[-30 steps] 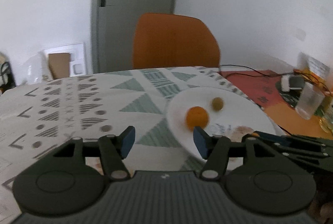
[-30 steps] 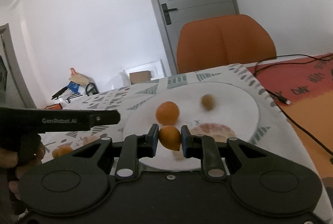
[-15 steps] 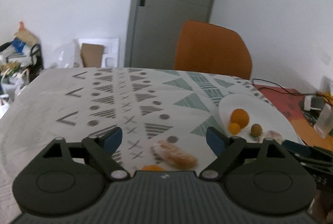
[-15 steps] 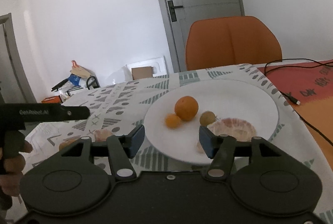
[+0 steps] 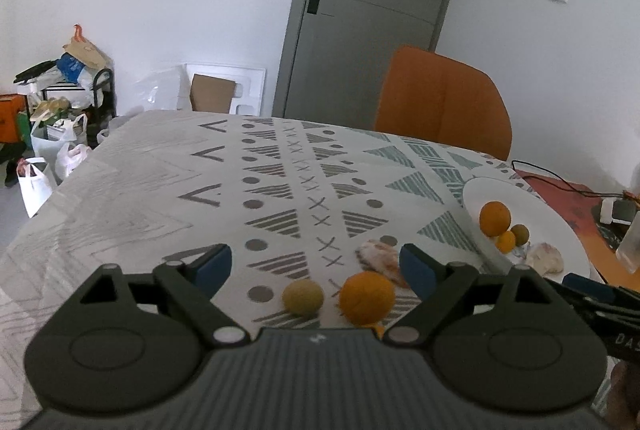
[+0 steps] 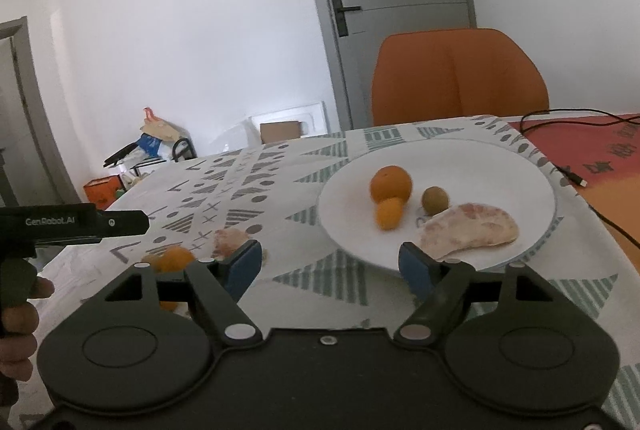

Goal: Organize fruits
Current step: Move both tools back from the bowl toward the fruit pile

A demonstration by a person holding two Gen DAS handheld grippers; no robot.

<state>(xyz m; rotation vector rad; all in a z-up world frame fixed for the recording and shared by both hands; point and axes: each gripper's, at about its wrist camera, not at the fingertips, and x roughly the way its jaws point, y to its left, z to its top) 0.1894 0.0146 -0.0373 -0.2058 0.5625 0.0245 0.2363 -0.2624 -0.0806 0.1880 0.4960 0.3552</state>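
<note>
The patterned tablecloth (image 5: pixel 168 190) spreads under both my tools. On it to my right sits the white plate (image 6: pixel 520 166), carrying a big orange (image 6: pixel 391 184), a pomelo segment (image 6: pixel 468 228), a small orange (image 6: pixel 389 214) touching the big one, and a kiwi (image 6: pixel 435 200). My left gripper (image 5: pixel 316 266) hangs with its jaws spread wide and empty over an orange on the cloth (image 5: pixel 367 297), a peeled segment (image 5: pixel 380 257) and a yellowish fruit (image 5: pixel 303 296). My right gripper (image 6: pixel 330 264) is likewise spread wide, holding nothing, at the plate's near rim.

left tablecloth (image 5: pixel 160 190) bare | fruit cluster (image 6: pixel 390 196) crowds plate (image 6: pixel 500 158) centre
</note>
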